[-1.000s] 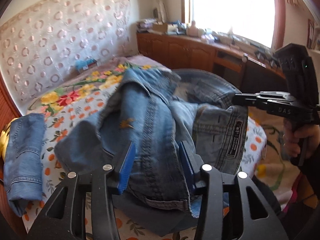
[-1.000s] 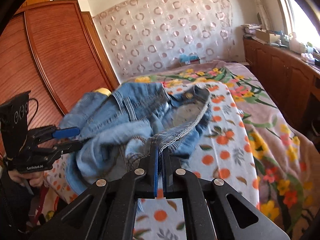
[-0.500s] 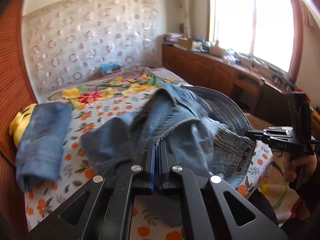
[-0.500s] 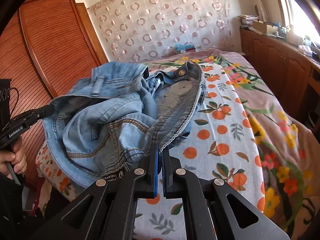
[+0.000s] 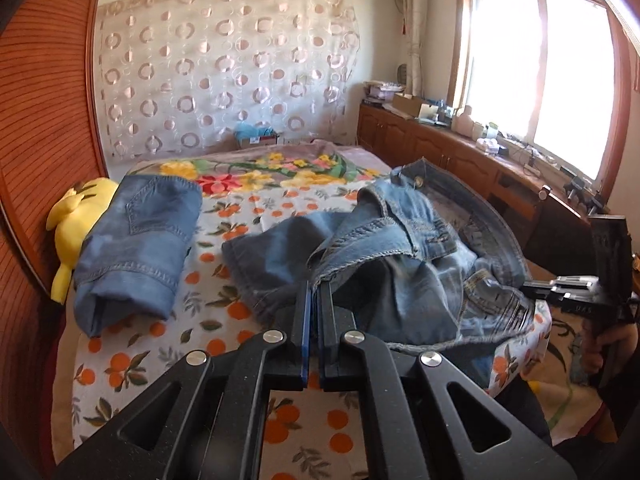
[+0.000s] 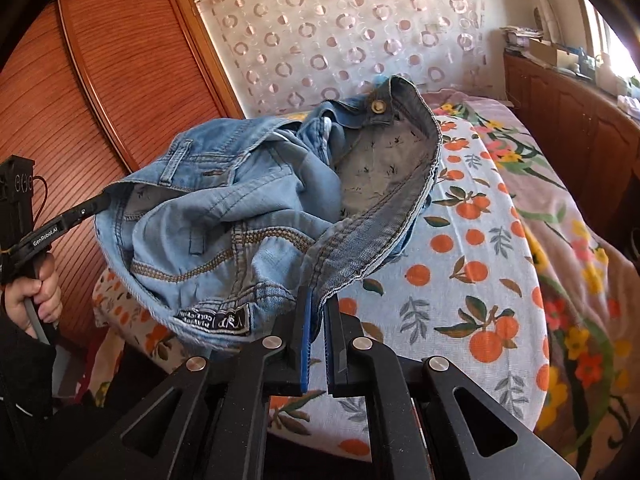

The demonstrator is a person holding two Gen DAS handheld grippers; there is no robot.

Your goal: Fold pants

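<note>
On the near end of the bed (image 5: 248, 208): crumpled jeans (image 5: 384, 256) pinched by both claws.

Left claw (image 5: 315, 292) is closed on a seam edge of the jeans; right claw (image 6: 318, 300) is closed on the waistband edge, cloth between its pads. The jeans lie bunched, waistband gaping, metal button (image 6: 376, 106) at the far side, dark label (image 6: 218, 322) hanging near the bed's near edge. A second pair of jeans (image 5: 140, 248), folded, lies well apart toward the left side, just beside a yellow plush toy (image 5: 76, 220). Wooden wardrobe (image 6: 120, 80) runs along that side. The left hand (image 6: 36, 292) grips its tool's handle; the right hand, at the left camera's edge, is too dark to read well.
</note>
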